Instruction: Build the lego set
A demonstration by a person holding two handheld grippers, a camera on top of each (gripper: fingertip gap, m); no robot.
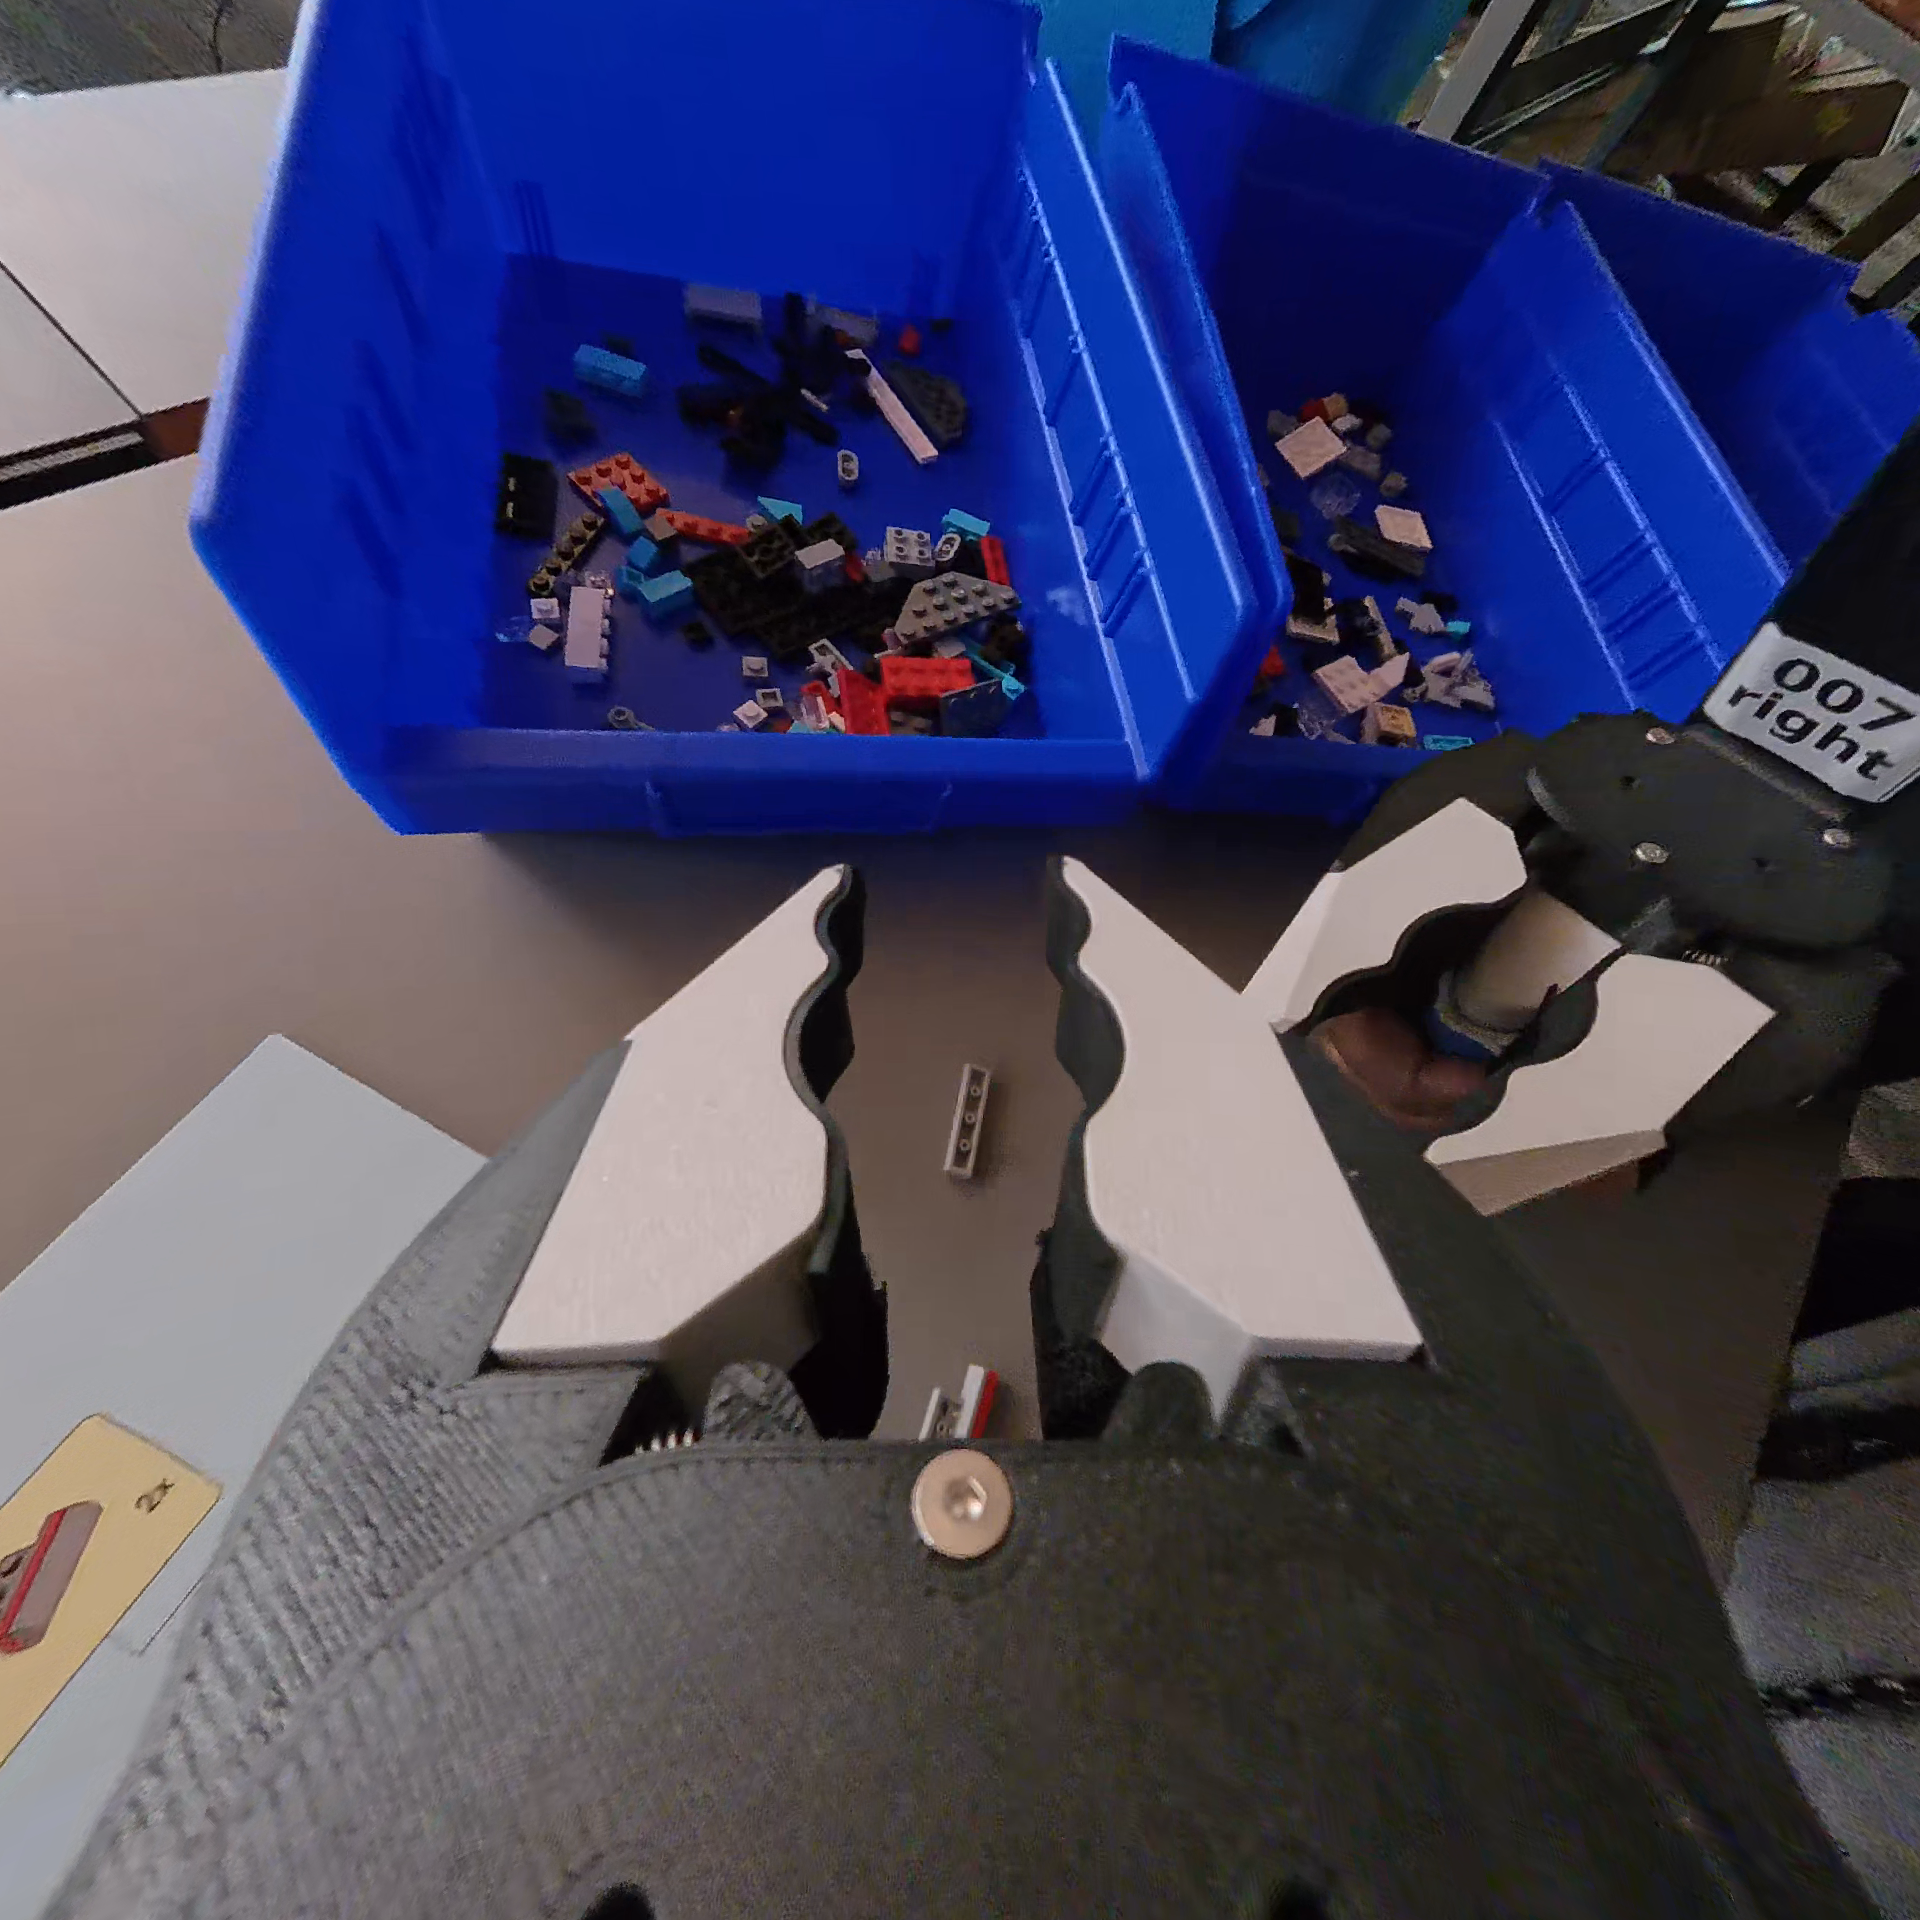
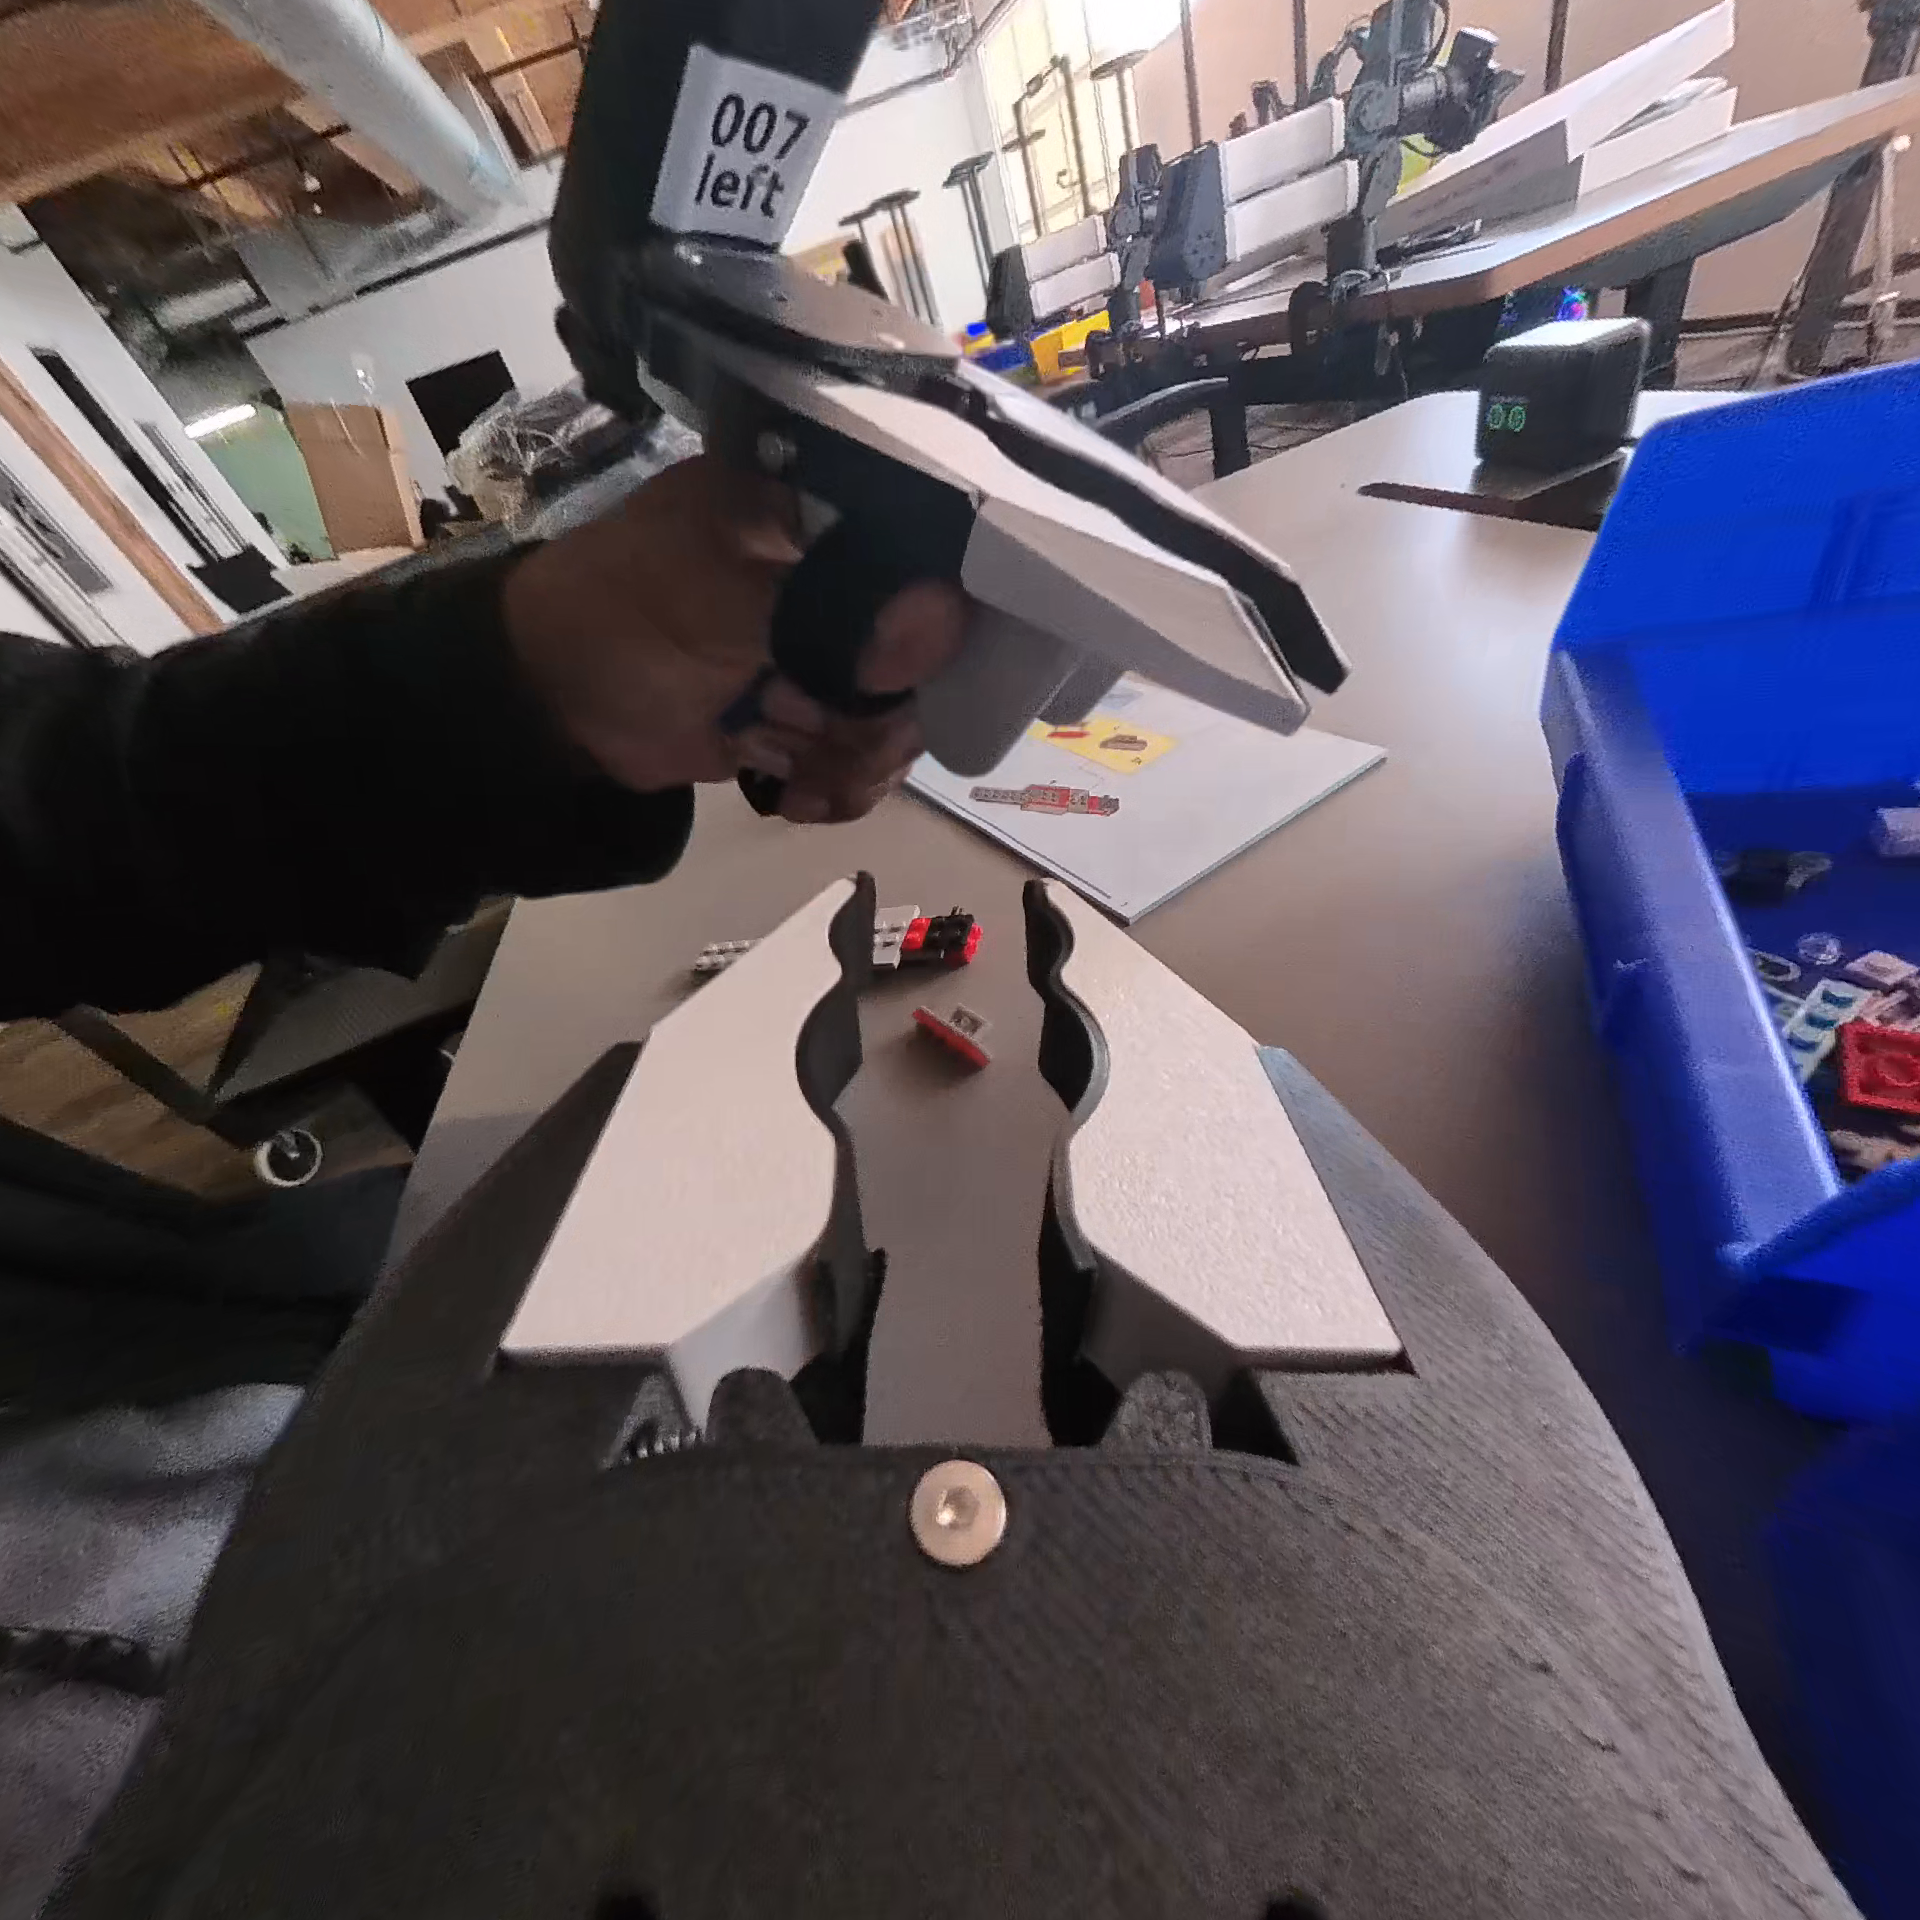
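Observation:
My left gripper is open and empty, hovering over the brown table. A grey three-stud plate lies on the table between its fingers. A small red, white and black assembly shows near the finger bases. My right gripper is open and empty, low over the table. A small red piece lies between its fingers. The red, white and black assembly sits just past its tips, with the grey plate to the left. The left gripper hangs above them.
A large blue bin of loose bricks stands beyond the left gripper. A second blue bin stands to its right, also in the right wrist view. An instruction booklet lies on the table. A black device stands far back.

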